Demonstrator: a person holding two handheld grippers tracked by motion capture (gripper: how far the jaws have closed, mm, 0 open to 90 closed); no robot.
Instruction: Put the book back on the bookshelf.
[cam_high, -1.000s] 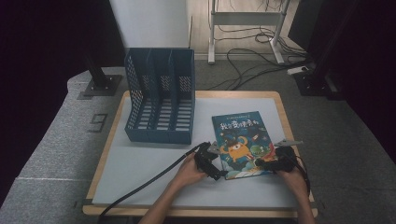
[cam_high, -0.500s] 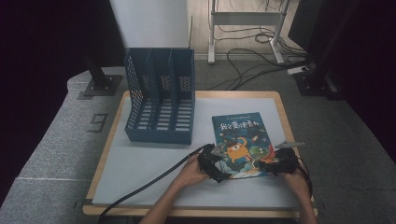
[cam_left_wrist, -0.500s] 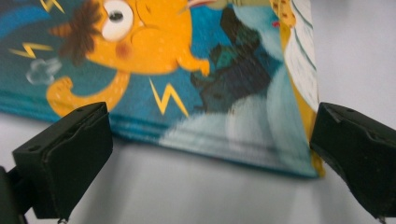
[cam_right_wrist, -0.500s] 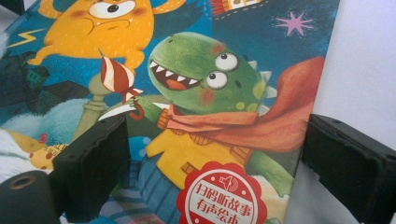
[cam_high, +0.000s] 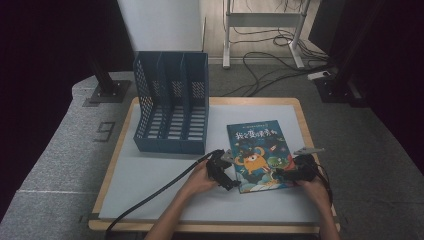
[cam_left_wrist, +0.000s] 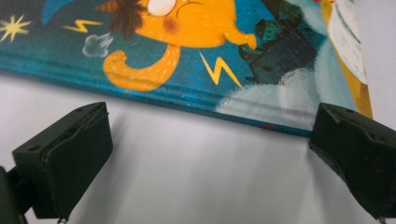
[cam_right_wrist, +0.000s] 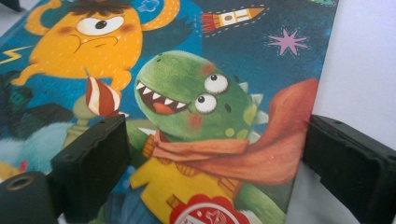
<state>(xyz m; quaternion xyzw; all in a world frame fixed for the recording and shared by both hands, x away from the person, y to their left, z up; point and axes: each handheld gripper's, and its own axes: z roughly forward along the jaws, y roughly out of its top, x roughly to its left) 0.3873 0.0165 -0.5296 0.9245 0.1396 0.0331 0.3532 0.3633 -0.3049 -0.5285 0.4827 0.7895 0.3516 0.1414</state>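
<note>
Two grippers flank the picture book (cam_high: 260, 155) — right gripper (cam_right_wrist: 210, 163) just eased its wide jaws slightly inward over the cover, left gripper (cam_left_wrist: 205, 158) gapes empty beside the spine; lift looks imminent.

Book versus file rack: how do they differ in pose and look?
The book lies flat on the table mat, cover up; the file rack stands upright behind it. The book's cover is a colourful cartoon; the file rack is plain blue with perforated walls. Both rest on the same mat, apart.
</note>
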